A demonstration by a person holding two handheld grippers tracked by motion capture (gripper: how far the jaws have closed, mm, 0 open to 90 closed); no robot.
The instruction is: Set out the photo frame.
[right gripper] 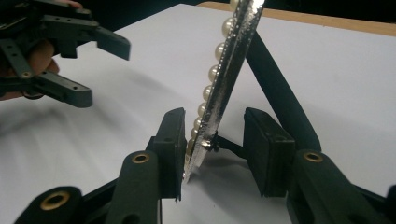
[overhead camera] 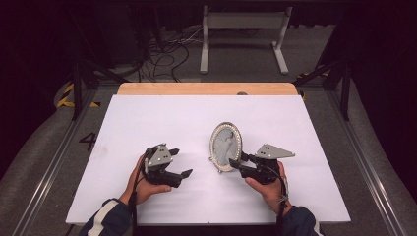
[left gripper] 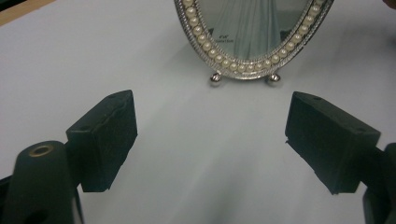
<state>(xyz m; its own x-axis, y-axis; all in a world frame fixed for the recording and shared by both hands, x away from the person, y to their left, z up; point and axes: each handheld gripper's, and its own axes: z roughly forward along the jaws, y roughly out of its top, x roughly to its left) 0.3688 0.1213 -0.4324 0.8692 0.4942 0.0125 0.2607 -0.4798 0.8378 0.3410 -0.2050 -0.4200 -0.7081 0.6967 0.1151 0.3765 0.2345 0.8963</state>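
Right gripper view shows the right gripper (right gripper: 212,149) loosely straddling the picture frame's (right gripper: 229,79) edge; left gripper (left gripper: 210,140) gapes wide

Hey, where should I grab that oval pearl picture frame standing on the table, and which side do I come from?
Grip the thin metal rim of the picture frame low on its edge, coming in edge-on from the right gripper's side, one pad on the pearl face, one behind. The frame stands upright, leaning on its rear strut, so the edge is narrow and reachable. Keep below the strut's hinge. The left gripper faces the glass, a poorer approach.
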